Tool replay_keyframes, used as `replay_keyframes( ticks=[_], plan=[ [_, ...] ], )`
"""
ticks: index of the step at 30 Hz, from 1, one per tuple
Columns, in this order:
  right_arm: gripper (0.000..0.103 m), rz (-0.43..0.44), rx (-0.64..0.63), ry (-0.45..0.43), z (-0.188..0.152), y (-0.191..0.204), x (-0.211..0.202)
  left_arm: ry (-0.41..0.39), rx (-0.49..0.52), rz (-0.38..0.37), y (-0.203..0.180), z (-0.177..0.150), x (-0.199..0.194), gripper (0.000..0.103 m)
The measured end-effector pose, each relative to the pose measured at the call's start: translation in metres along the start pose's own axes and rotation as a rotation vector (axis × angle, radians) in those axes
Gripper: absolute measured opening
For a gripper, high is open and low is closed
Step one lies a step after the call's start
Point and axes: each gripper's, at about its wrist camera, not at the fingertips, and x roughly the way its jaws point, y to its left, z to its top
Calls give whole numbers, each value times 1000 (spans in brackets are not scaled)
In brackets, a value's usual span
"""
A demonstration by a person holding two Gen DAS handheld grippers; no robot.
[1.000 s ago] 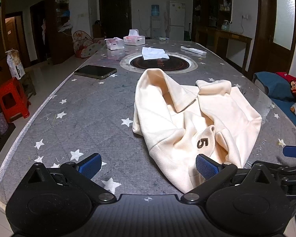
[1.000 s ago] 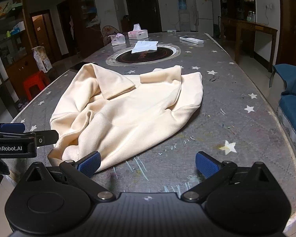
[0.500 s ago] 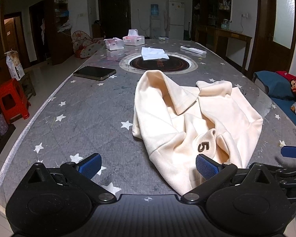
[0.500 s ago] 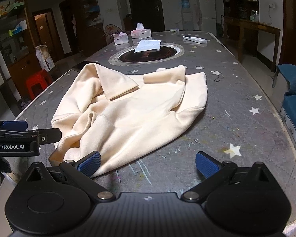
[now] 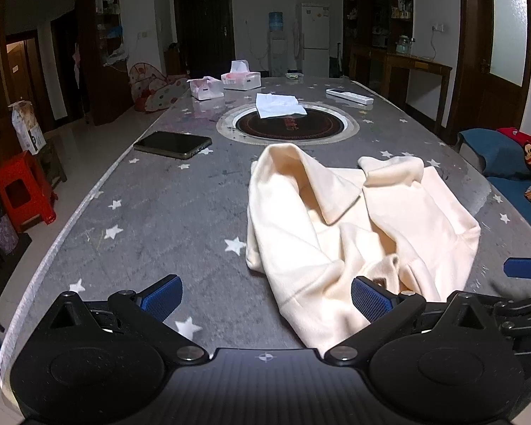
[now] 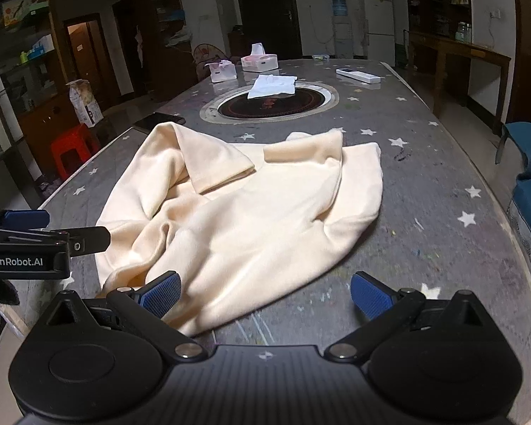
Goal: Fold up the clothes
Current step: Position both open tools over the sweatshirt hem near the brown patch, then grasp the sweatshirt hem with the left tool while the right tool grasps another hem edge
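This is a lived-in home, a dining and living room. A long star-patterned worktop [image 5: 152, 226] has a built-in round cooktop [image 5: 288, 128] ahead of the fingers. Beyond stand a white fridge [image 5: 314, 40], a water dispenser [image 5: 275, 47] and tissue boxes [image 5: 240, 78]; dark wooden shelving [image 6: 24, 53] and a red plastic stool [image 5: 23, 191] are left.

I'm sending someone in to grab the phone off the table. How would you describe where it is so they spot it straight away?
On the long grey star-patterned table, find the round dark inset hotplate in the middle. The phone lies flat just left of it, near the table's left edge, beyond the cream garment. It is the only dark, glossy slab; the remote and tissue boxes farther back are white.
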Motion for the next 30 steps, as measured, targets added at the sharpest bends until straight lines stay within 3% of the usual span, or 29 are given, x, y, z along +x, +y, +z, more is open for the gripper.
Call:
replay_keyframes(
  ticks=[16,24,30],
  plan=[
    [103,-15,-45,-4,46,-15,46,-57,96,33,2,44,30,103],
    [103,-16,-67,58,47,-18,75,-145,189,-28,-8,69,49,103],
    [103,-6,-69,71,40,-18,81,-126,191,-66,-11,86,79,103]
  ],
)
